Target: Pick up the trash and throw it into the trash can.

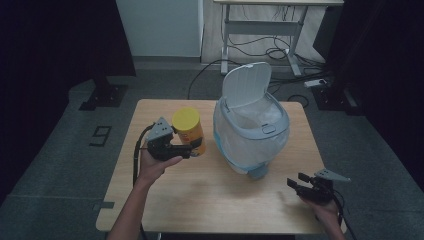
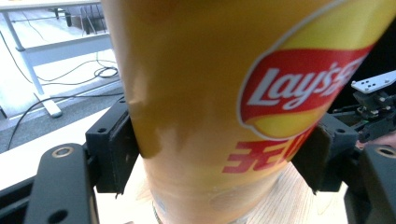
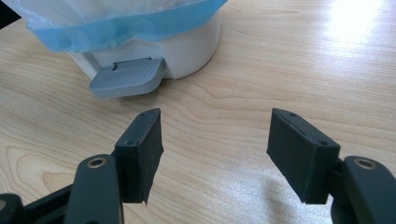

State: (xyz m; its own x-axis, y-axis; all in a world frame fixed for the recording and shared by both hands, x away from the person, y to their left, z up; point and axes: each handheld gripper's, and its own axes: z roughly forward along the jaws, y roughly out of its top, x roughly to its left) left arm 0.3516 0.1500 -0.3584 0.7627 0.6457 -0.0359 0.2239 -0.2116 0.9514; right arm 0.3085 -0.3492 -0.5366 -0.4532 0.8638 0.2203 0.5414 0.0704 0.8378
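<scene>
Item: chip can (image 1: 189, 131), yellow-lidded, centre-left of frame beside the open bin (image 1: 251, 125). Likely light, thin-walled, dentable, slick; best held mid-body. Left gripper (image 1: 183, 150) clamps its lower body. Right gripper (image 1: 296, 181) spread, holding nothing, lower right.

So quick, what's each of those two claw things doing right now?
Left gripper: shut on the Lay's chips can.
Right gripper: open, holding nothing, above the wooden table.

chip can (image 1: 190, 131) | yellow, lidded, Lay's label | upright | left of bin (image 1: 252, 131)
</scene>
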